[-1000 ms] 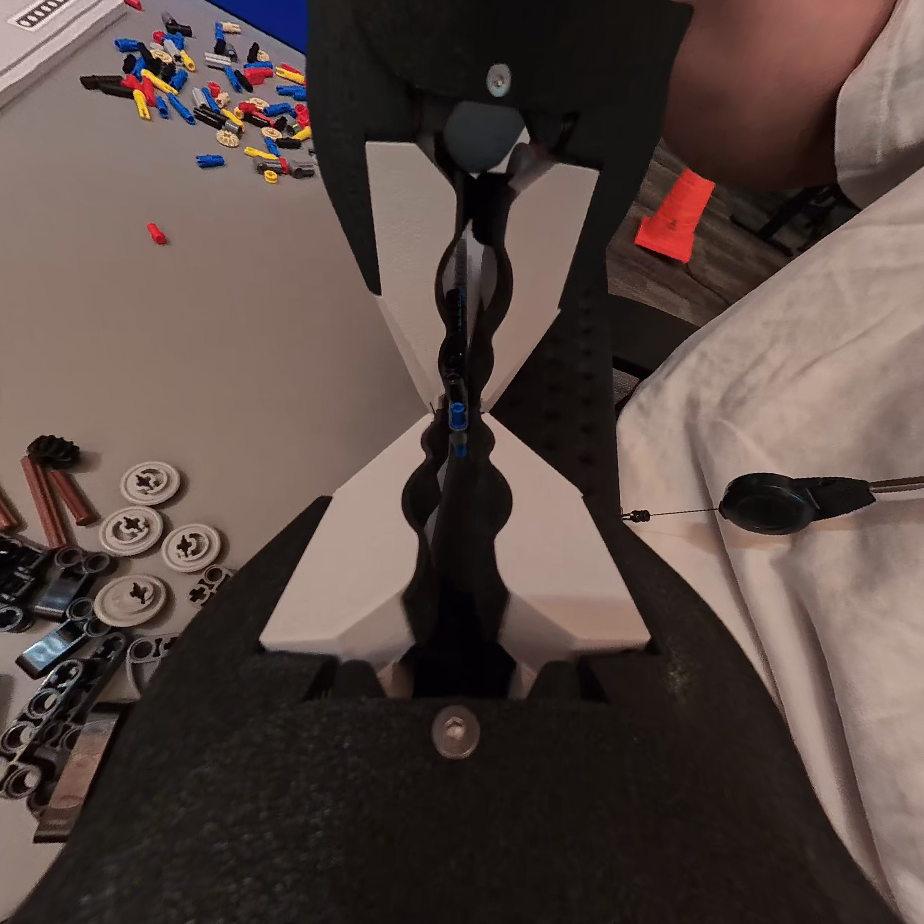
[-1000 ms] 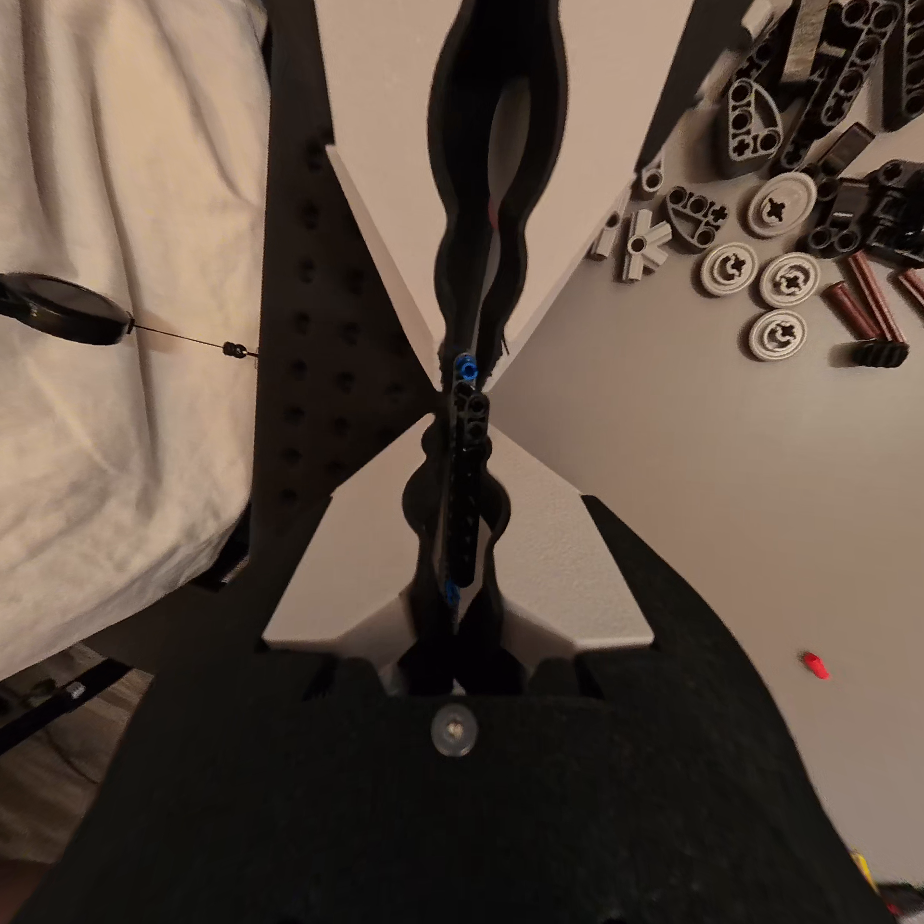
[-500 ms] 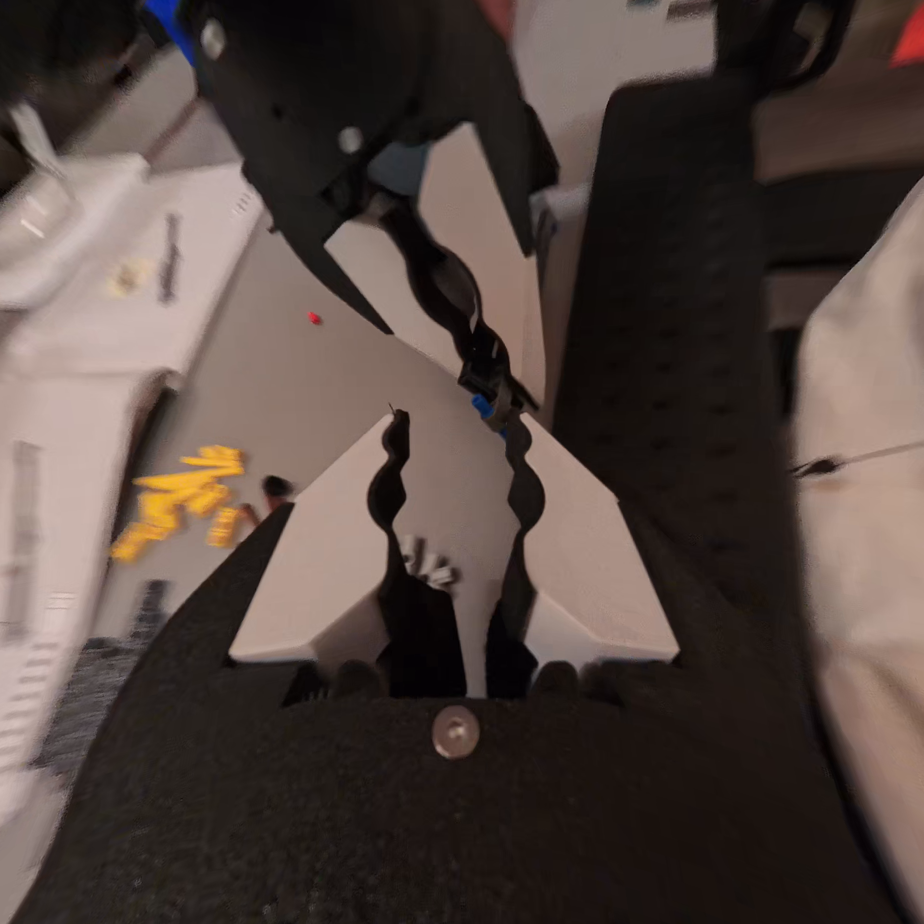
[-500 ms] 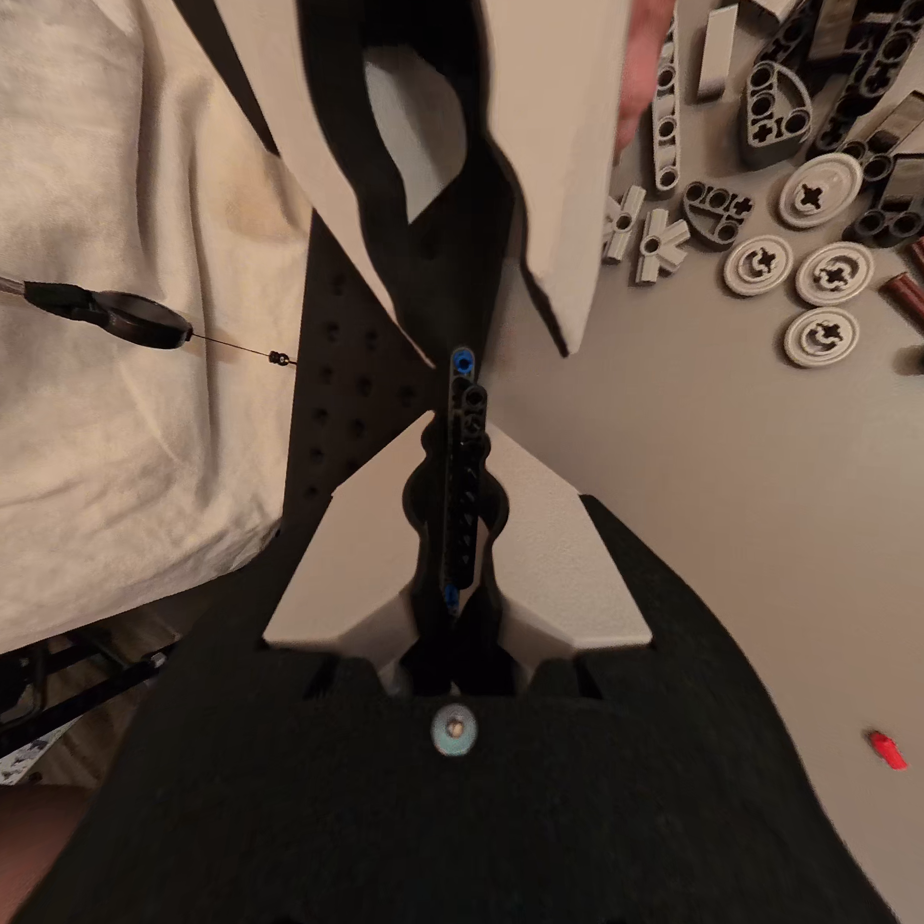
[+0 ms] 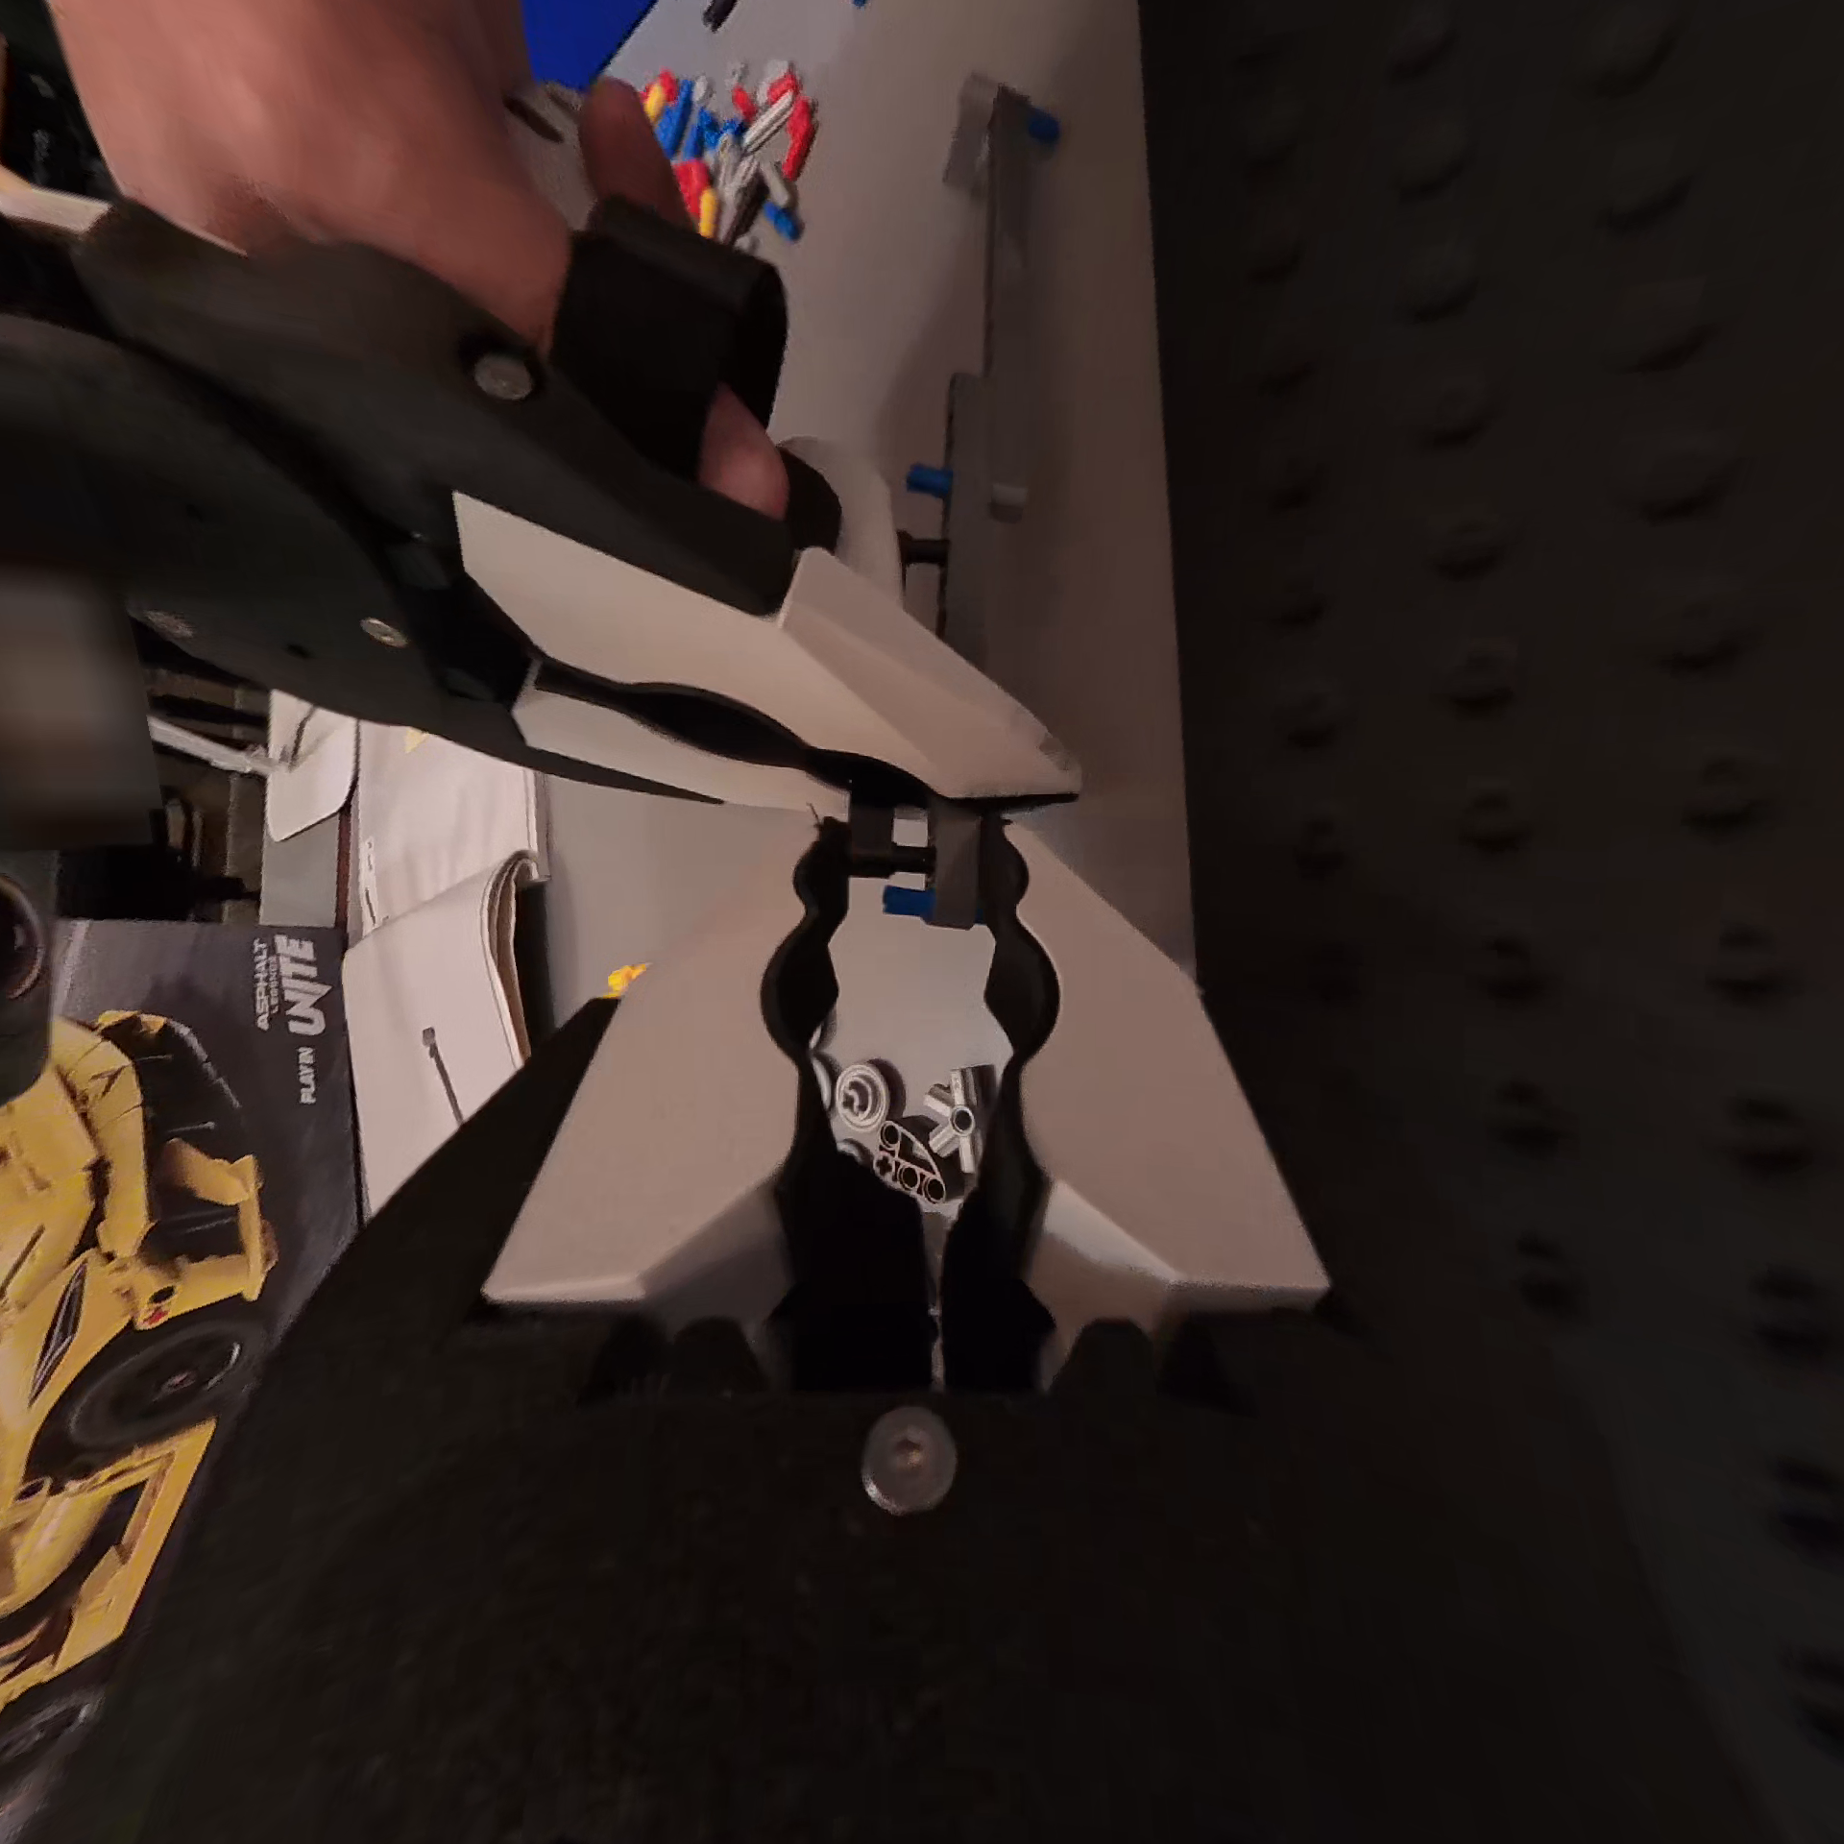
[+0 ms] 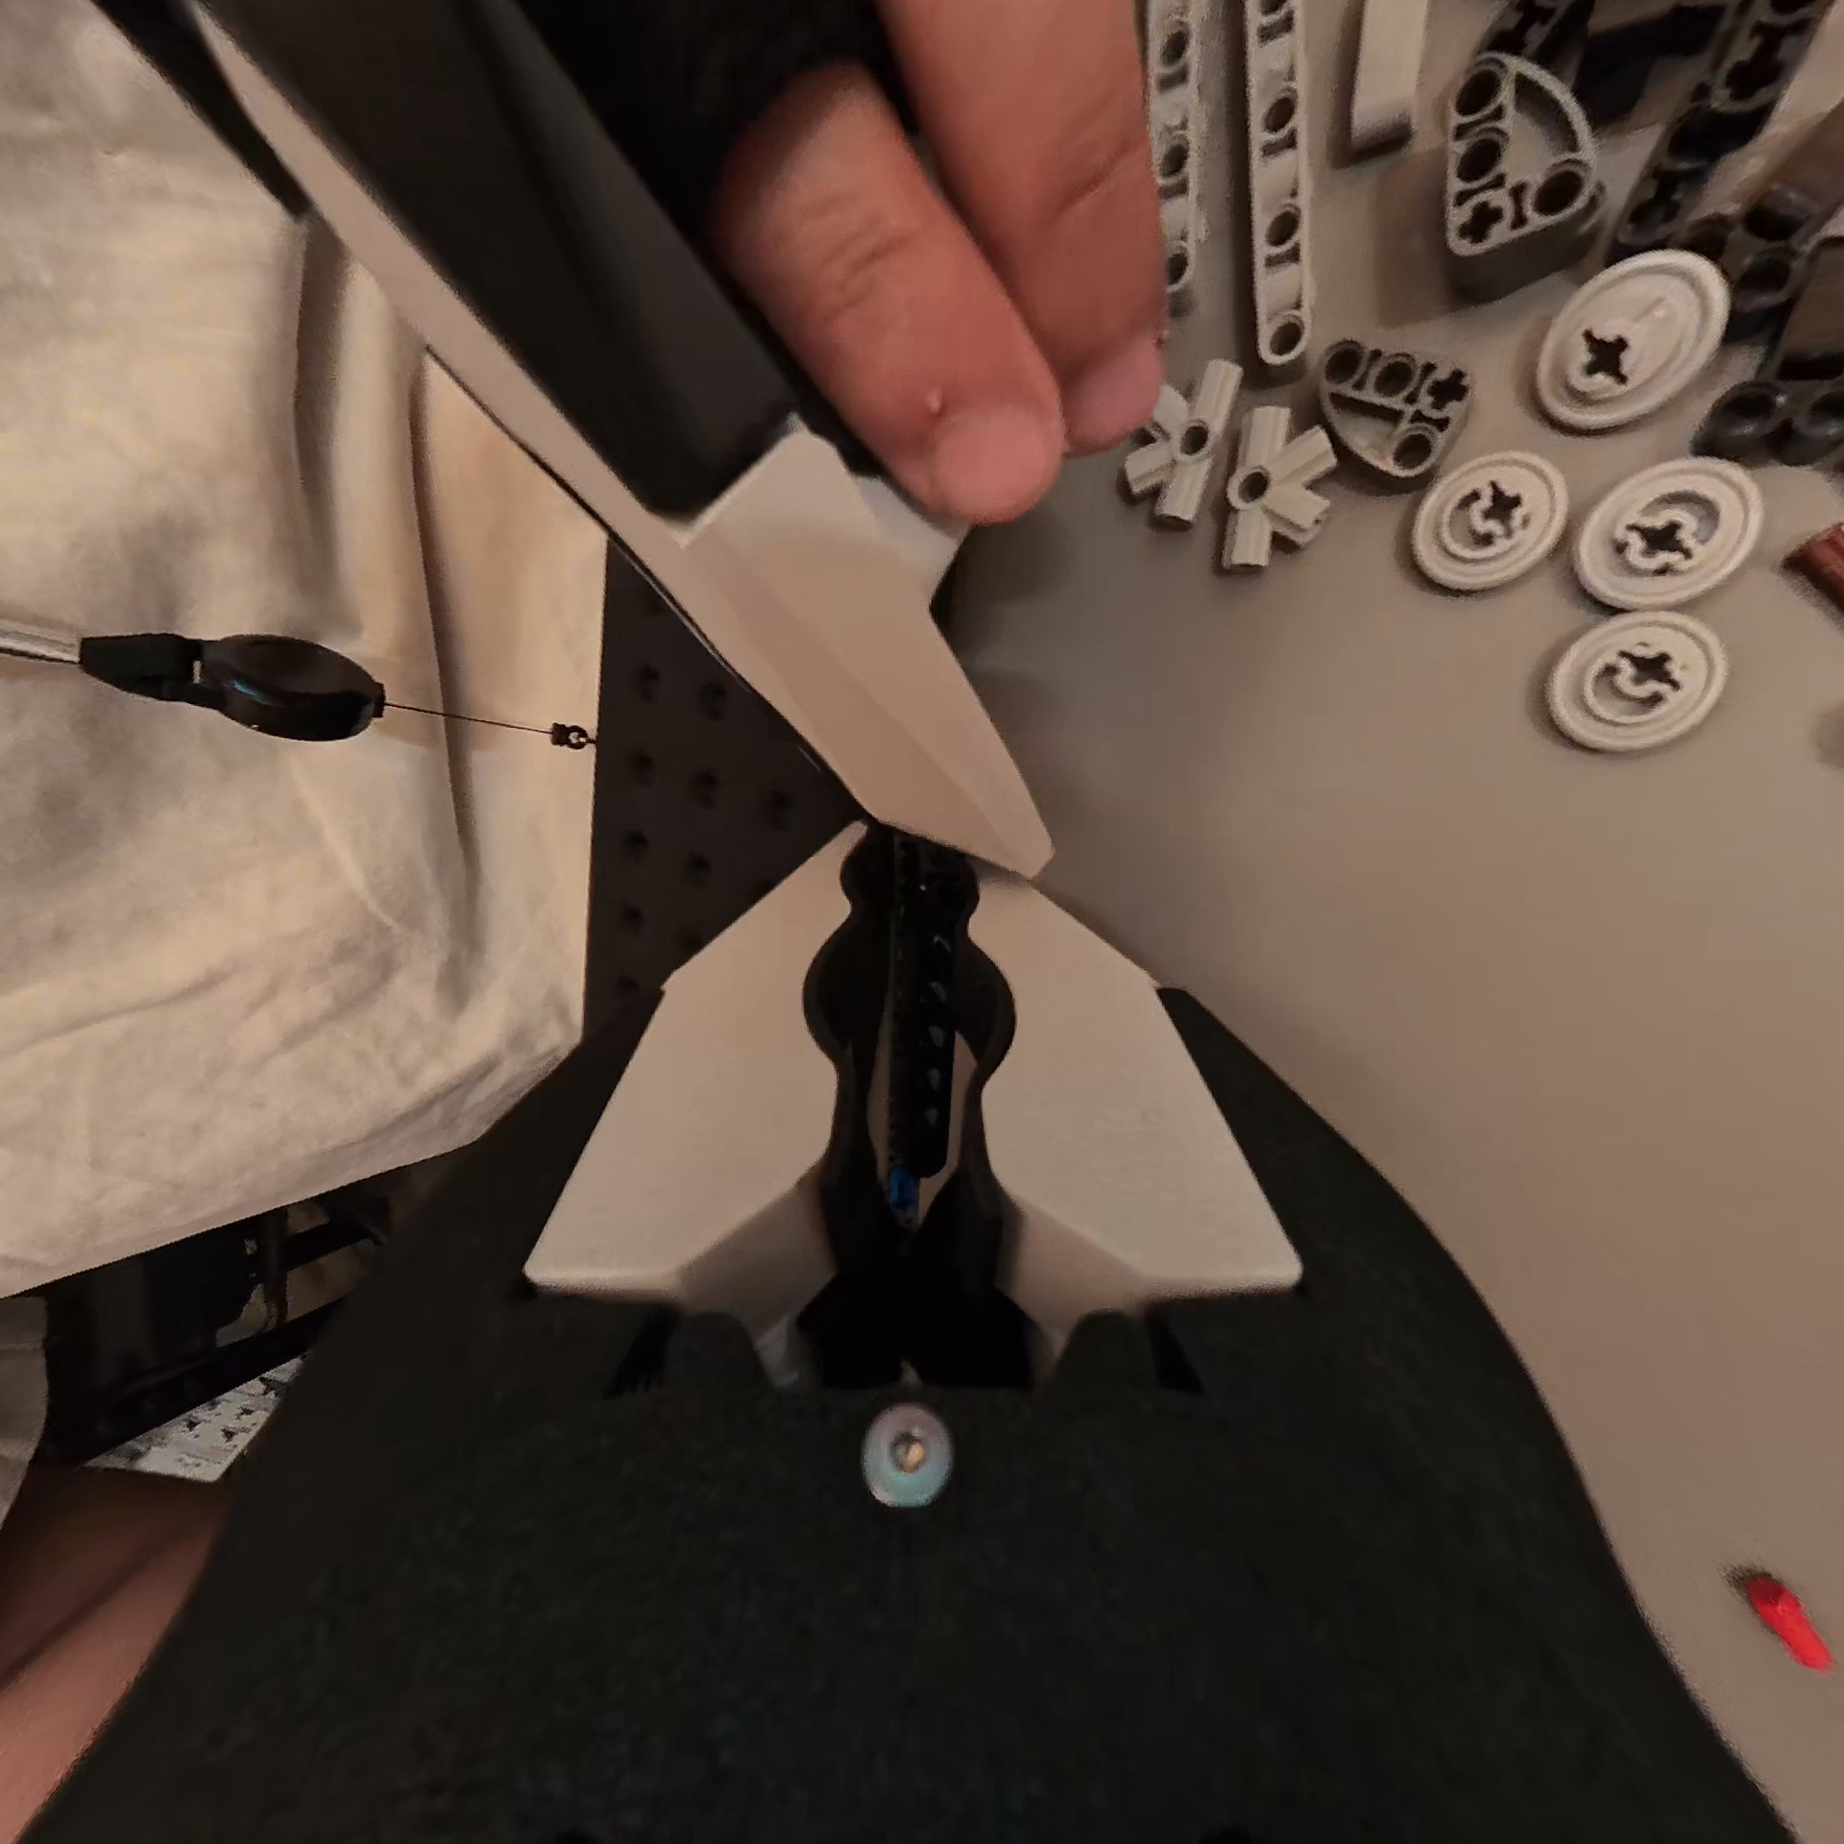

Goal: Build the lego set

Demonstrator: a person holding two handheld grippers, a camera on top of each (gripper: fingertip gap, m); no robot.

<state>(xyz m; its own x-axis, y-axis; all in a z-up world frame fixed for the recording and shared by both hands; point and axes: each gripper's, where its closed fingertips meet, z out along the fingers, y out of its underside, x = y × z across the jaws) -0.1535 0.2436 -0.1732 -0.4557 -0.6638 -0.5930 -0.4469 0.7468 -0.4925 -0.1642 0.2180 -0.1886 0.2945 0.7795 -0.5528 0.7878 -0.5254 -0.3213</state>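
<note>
The right claw (image 6: 910,878) is squeezed tight on a black lego beam (image 6: 920,1008) with a blue pin (image 6: 902,1189) at its near end. The beam sits between the two fingers and points forward.

The left claw (image 5: 910,848) is wide apart. The front end of the lego piece (image 5: 923,863) sits in that gap, just at the tips, with small blue pins sticking out of it. It touches the finger on the right of the gap. I cannot tell if it touches the other finger.

A hand (image 6: 938,269) holds the left claw, whose tip reaches the top of the beam.

On the grey desk (image 6: 1347,998) lie round grey wheels (image 6: 1636,679), grey star pieces (image 6: 1232,469) and one red pin (image 6: 1791,1631). Farther off is a heap of coloured pins (image 5: 738,150). A box with a yellow car (image 5: 130,1247) lies to the left. A white cloth (image 6: 249,898) is beside the desk.
</note>
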